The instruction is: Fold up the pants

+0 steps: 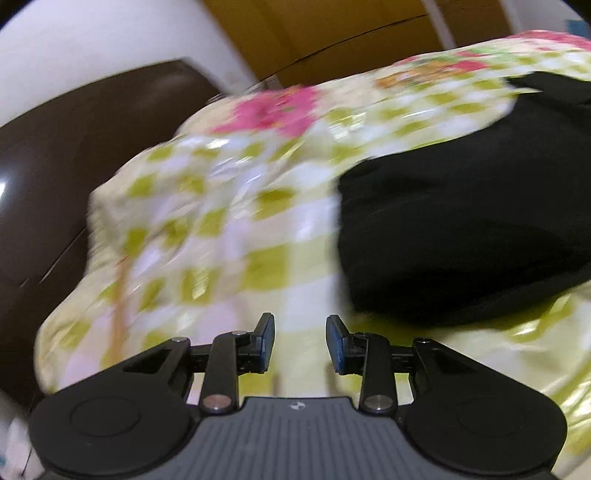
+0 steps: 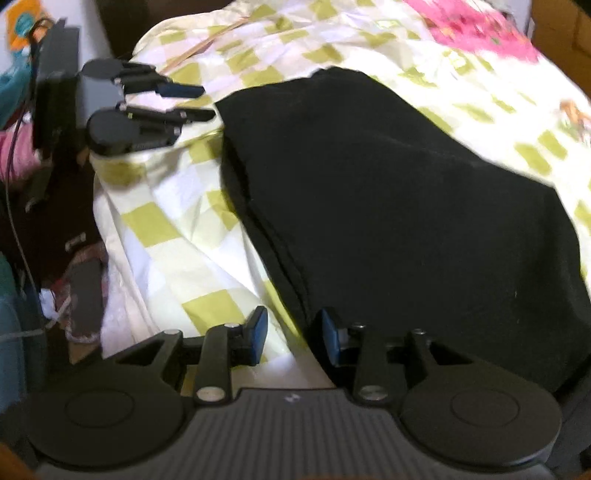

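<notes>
The black pants (image 2: 388, 199) lie folded in a thick stack on a checked green and white bedsheet (image 2: 177, 225). In the left wrist view the pants (image 1: 461, 221) lie ahead and to the right. My left gripper (image 1: 300, 341) is open and empty over the sheet, just left of the pants; it also shows in the right wrist view (image 2: 205, 101), beside the stack's far left corner. My right gripper (image 2: 290, 338) is open and empty at the near edge of the pants, with its right finger (image 2: 330, 341) against the cloth.
A dark brown headboard (image 1: 55, 166) stands left of the bed. A pink flower print (image 1: 273, 110) marks the sheet's far part. Clutter, cables and clothes (image 2: 44, 206) lie beside the bed on the left. A wooden wardrobe (image 1: 332, 33) stands behind.
</notes>
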Action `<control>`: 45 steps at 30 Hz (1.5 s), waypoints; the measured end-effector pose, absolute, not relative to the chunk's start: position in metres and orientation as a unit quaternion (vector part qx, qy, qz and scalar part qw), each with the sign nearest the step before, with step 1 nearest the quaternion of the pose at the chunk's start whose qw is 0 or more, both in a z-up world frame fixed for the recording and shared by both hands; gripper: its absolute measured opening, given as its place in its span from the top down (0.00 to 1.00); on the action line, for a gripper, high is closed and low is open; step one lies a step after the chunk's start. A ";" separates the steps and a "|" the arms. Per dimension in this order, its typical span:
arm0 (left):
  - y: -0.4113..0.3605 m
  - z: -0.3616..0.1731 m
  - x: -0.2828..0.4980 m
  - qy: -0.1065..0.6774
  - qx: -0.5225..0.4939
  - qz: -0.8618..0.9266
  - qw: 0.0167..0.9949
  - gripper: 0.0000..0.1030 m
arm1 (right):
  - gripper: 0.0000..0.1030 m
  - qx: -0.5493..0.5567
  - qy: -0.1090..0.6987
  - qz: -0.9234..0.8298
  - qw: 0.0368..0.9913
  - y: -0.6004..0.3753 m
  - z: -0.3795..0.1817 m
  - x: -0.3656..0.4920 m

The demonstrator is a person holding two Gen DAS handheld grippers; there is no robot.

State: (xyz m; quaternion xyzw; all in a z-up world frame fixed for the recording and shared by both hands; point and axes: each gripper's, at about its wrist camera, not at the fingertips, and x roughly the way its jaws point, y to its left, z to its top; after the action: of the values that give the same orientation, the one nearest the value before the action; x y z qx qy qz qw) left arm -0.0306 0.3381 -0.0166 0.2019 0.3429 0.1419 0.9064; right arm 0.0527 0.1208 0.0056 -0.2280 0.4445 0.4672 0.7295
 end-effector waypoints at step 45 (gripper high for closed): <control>0.054 0.005 0.082 0.343 0.040 -0.225 0.911 0.56 | 0.96 -0.056 0.472 0.096 0.874 -0.036 -0.006 0.359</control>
State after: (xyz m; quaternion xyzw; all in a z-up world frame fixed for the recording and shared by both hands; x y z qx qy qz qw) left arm 0.0823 0.0543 0.0054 0.0404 0.3428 -0.2247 0.9112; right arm 0.3587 -0.0361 -0.0063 -0.0561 0.4723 0.0962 0.8743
